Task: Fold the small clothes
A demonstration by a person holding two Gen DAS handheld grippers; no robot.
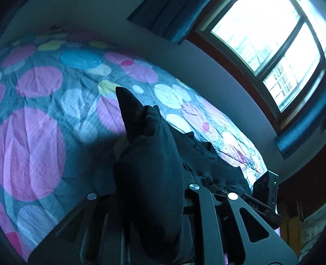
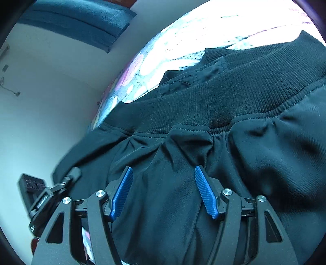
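Note:
A small black garment with a ribbed waistband (image 2: 234, 95) lies on the spotted bedspread (image 1: 40, 97). In the left wrist view a bunched fold of the black garment (image 1: 150, 163) rises up over my left gripper (image 1: 146, 193) and hides its fingers; the jaws look closed on that fold. In the right wrist view my right gripper (image 2: 163, 191) is open, its blue ribbed pads (image 2: 204, 191) spread apart over the black fabric (image 2: 163, 163) just below the waistband. Nothing sits between the pads but the cloth beneath.
The bed runs along a pale wall (image 1: 173, 61) under a bright window (image 1: 275, 51) with blue curtains (image 1: 169, 16). The other gripper's black body (image 1: 267, 189) shows at the right of the left wrist view and at the lower left of the right wrist view (image 2: 36, 189).

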